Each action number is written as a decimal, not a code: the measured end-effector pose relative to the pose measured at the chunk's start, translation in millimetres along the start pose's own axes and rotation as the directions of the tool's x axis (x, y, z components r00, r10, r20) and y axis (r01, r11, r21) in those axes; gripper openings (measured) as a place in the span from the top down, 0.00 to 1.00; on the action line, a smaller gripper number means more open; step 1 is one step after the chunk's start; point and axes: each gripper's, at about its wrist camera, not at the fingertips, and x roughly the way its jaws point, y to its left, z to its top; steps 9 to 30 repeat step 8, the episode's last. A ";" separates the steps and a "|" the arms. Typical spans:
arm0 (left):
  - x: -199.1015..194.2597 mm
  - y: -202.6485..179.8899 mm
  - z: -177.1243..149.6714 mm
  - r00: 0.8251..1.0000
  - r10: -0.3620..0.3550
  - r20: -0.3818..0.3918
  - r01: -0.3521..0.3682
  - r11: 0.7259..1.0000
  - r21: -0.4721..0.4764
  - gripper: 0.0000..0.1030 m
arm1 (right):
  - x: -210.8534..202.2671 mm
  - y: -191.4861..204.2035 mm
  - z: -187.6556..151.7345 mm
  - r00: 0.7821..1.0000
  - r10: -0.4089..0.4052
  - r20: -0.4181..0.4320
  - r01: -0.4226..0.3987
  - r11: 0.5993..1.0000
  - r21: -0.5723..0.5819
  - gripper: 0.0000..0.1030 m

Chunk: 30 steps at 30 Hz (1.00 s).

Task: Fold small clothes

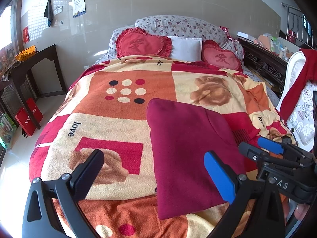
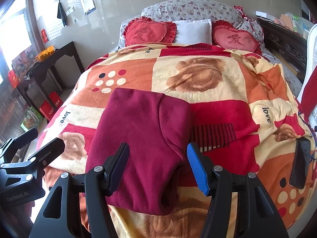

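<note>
The maroon garment (image 2: 142, 144) lies folded on the patterned blanket (image 2: 208, 75) near the bed's foot — both grippers, left (image 1: 156, 173) and right (image 2: 158, 168), hang over it, jaws apart, gripping nothing.
</note>
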 end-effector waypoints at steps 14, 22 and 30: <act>-0.5 -6.1 -3.1 0.999 0.005 0.034 -0.005 1.000 0.021 0.00 | 0.5 1.1 -1.4 1.000 -0.001 -0.002 0.001 1.000 0.002 0.60; -0.5 -6.1 -3.1 0.999 0.005 0.034 -0.005 1.000 0.021 0.00 | 0.5 1.1 -1.4 1.000 -0.001 -0.002 0.001 1.000 0.002 0.60; -0.5 -6.1 -3.1 0.999 0.005 0.034 -0.005 1.000 0.021 0.00 | 0.5 1.1 -1.4 1.000 -0.001 -0.002 0.001 1.000 0.002 0.60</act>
